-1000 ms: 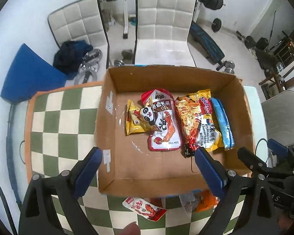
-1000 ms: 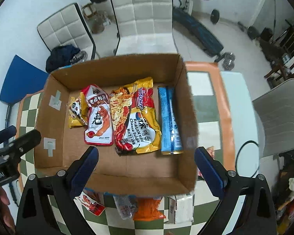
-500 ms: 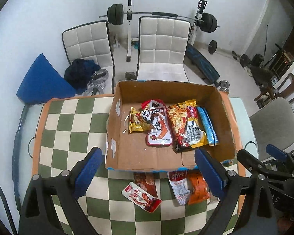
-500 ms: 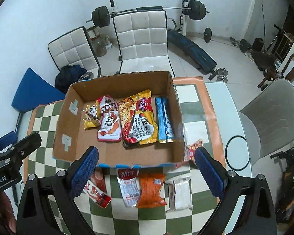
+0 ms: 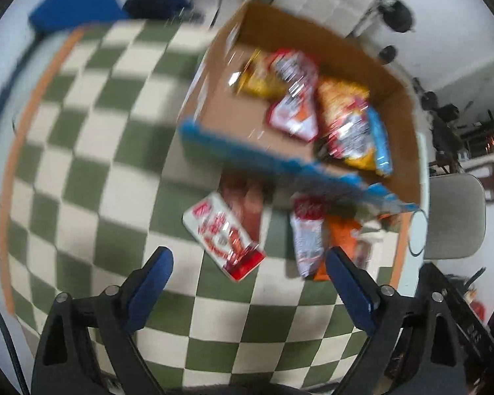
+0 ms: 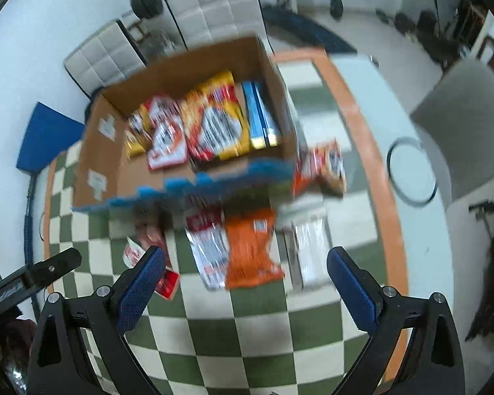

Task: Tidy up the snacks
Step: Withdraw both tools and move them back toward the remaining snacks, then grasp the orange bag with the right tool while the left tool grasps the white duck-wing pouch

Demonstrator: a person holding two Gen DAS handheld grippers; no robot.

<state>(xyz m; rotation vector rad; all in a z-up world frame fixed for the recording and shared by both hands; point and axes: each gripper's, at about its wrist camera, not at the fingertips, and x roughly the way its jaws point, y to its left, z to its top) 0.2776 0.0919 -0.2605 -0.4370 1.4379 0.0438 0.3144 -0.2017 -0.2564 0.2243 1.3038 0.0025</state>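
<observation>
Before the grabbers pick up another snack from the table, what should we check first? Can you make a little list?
1. Left gripper open and empty: ok, its jaws stand wide apart.
2. Right gripper open and empty: ok, also spread wide.
3. Snack in front of the left gripper: ok, the white and red packet lies flat on the checkered cloth.
4. Snack in front of the right gripper: ok, the orange bag lies flat between other packets.
5. Room left in the cardboard box: ok, bare floor shows at its near left.
6. Sharp view for aiming: not ok, both pictures are blurred.
</observation>
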